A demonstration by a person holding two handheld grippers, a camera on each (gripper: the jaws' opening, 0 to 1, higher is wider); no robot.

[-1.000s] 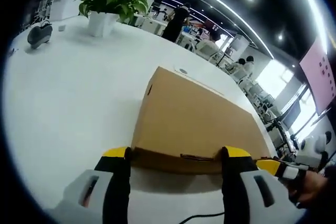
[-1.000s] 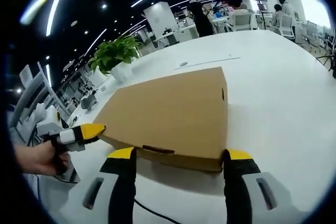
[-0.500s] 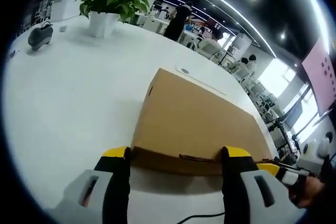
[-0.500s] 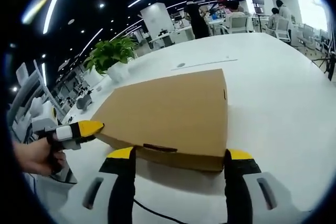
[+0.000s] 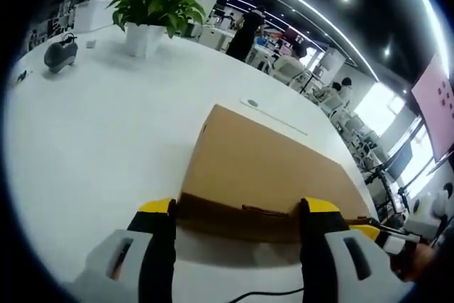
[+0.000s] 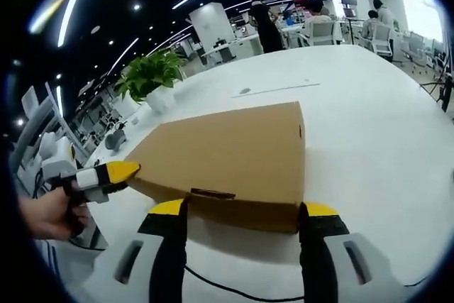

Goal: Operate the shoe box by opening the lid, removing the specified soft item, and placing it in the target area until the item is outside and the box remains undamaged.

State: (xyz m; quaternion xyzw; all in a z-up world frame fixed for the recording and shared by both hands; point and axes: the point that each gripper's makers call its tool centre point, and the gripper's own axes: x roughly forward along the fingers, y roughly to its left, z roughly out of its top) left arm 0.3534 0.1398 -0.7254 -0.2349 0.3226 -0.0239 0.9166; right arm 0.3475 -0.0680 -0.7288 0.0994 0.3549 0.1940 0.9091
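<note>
Left gripper view: left hand-held gripper (image 5: 237, 209) spread wide, nothing held; yellow-tipped jaws sit just short of the near edge of the shoe box (image 5: 266, 175), straddling the small tab slot in its front lip. Box is plain brown cardboard, lid shut, lying flat on the white desk (image 5: 92, 125). The soft item is presumably inside; not visible. At lower right the other gripper's yellow tip comes in beside the box's corner.

Right gripper view: right hand-held gripper (image 6: 242, 212) likewise wide open and empty, jaws close to the same front edge, box (image 6: 227, 154) between and just beyond them. The left gripper (image 6: 99, 175), held in a person's hand (image 6: 46, 214), noses toward the box's left corner. A black cable (image 6: 234, 292) trails across the desk below the jaws.

Further out: potted plant (image 5: 152, 5) and a small grey object (image 5: 60, 53) well apart from the box; office chairs and people in the background.

Judgement: lid not yet opened; both grippers look staged at the front lip.

Risks: a jaw pushed in too hard could crease or tear the cardboard lip; lifting from one corner alone could twist the lid; the unrestrained box may slide across the smooth desk; the cable could snag a jaw.
</note>
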